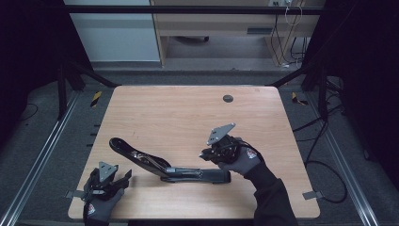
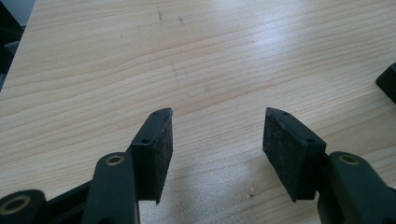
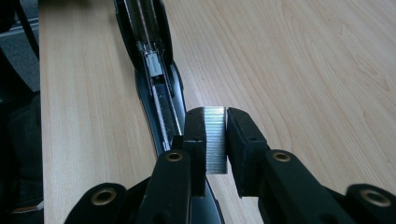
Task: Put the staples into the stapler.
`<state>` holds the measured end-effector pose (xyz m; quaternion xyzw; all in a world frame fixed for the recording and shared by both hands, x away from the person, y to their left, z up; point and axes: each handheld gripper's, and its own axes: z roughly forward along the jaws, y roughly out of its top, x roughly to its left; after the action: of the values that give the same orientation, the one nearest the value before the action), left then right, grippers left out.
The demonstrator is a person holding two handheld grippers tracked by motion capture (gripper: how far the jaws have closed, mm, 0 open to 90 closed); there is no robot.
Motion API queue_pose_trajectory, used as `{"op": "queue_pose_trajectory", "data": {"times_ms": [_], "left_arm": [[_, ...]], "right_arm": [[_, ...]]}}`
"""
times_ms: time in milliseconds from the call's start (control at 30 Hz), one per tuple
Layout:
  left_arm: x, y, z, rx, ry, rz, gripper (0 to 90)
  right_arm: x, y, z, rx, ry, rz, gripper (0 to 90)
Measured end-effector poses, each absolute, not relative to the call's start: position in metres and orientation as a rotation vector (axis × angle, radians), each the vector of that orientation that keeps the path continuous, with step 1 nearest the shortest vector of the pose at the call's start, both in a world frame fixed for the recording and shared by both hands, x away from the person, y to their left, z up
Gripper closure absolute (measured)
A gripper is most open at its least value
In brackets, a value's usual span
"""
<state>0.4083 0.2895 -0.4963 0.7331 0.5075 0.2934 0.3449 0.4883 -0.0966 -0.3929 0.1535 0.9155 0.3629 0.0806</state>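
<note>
At about 7 o'clock on the wooden table (image 1: 188, 113), the left gripper (image 1: 126, 176) rests near the front-left corner in a gloved hand (image 1: 96, 207). Its jaws stand released, well apart, with bare tabletop between the pads (image 2: 159, 149) in the left gripper view.

Toward 6 o'clock lies an opened black stapler (image 1: 160, 165): its top arm runs out toward 9 o'clock and tilts up, while its base lies flat along the front of the table. In the right gripper view the stapler's open metal channel (image 3: 156, 79) runs away from the jaws toward 12 o'clock.

At about 5 o'clock the right gripper (image 1: 205, 154) hovers just above the stapler's base end, held by a gloved hand (image 1: 244, 160). Its jaws are clenched on a silvery strip of staples (image 3: 215, 140), gripped flat between the two pads just beside the channel; whether the strip touches the stapler is hard to tell from this angle.
</note>
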Motion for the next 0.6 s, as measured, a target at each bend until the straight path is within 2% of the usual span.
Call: {"op": "queue_pose_trajectory", "data": {"times_ms": [600], "left_arm": [[0.408, 0.289, -0.496, 1.907, 1.315, 0.76, 42.1]], "right_arm": [[0.489, -0.078, -0.407, 0.375, 2.806, 1.066, 78.2]]}}
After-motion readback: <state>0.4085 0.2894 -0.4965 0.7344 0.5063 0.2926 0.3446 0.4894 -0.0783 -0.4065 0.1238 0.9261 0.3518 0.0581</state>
